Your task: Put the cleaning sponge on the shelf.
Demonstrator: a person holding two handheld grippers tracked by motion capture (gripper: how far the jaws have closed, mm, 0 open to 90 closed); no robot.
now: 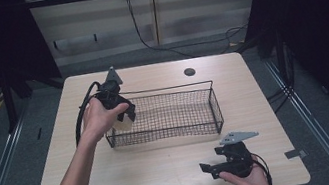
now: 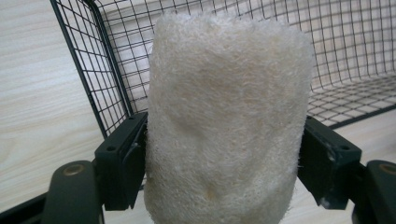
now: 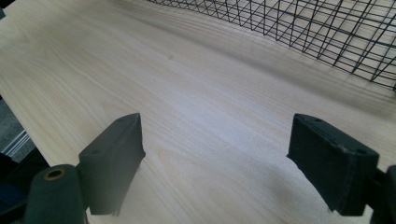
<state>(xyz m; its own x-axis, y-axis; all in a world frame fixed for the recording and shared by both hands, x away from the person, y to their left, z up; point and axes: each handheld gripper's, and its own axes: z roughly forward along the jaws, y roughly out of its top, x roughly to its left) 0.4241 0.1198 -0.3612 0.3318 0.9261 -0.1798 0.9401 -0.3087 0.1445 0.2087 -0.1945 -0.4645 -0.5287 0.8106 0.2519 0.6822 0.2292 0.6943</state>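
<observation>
Left claw (image 1: 125, 115) grips our loofah (image 2: 226, 121) over the basket's (image 1: 169, 133) left end, so we judge only the drop remains. Right claw (image 1: 214, 168) waits open, empty, near the surface's (image 1: 166, 173) near-right corner.

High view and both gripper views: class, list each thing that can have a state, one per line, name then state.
Left tool: shut on the loofah, held at the basket's left end.
Loofah: clamped between the jaws, upright, off the table.
Wire basket: upright on the table, nothing visible lying inside.
Right tool: open, holding nothing, low over bare table near the front edge.
Table: bare wood around the basket.
</observation>
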